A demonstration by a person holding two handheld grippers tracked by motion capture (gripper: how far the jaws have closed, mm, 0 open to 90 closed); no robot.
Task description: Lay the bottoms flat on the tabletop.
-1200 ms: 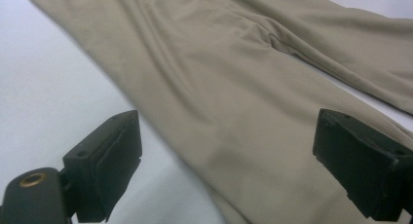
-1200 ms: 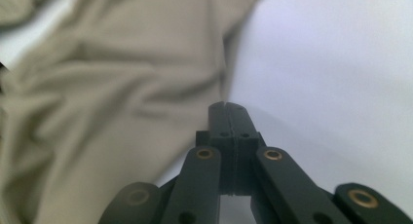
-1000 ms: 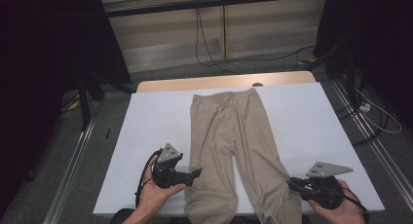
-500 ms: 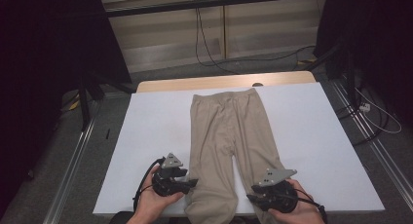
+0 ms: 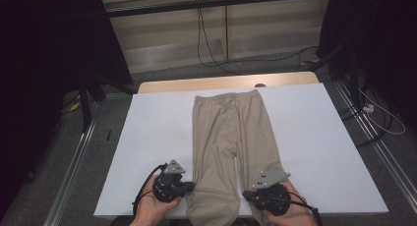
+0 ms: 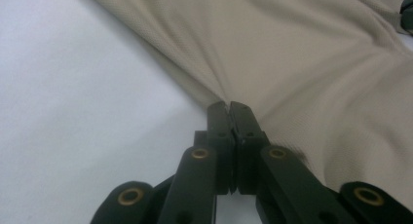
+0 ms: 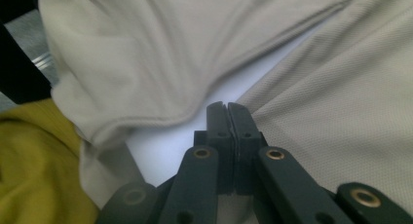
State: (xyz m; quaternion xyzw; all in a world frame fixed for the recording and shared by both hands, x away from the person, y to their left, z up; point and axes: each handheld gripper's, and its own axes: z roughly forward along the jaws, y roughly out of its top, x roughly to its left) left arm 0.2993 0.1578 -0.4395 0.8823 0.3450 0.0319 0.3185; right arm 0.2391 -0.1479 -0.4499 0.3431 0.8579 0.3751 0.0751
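Beige trousers lie flat on the white table cover, waistband far, legs toward the person. My left gripper sits at the outer edge of the left leg. Its jaws have just been closing and now pinch that edge, with cloth puckering at the tips of the left gripper. My right gripper lies over the right leg, pointing left. Its jaws have also just closed, and the right gripper nips that leg's inner edge beside the white gap between the legs.
The left leg's hem hangs over the near table edge, with yellow clothing below it. A wooden table end lies beyond the waistband. Metal rails and cables run along the floor on both sides.
The right gripper slid left from the bare cover onto the right trouser leg. The left gripper's jaws closed on the left leg's edge, and that hand stayed roughly where it was.
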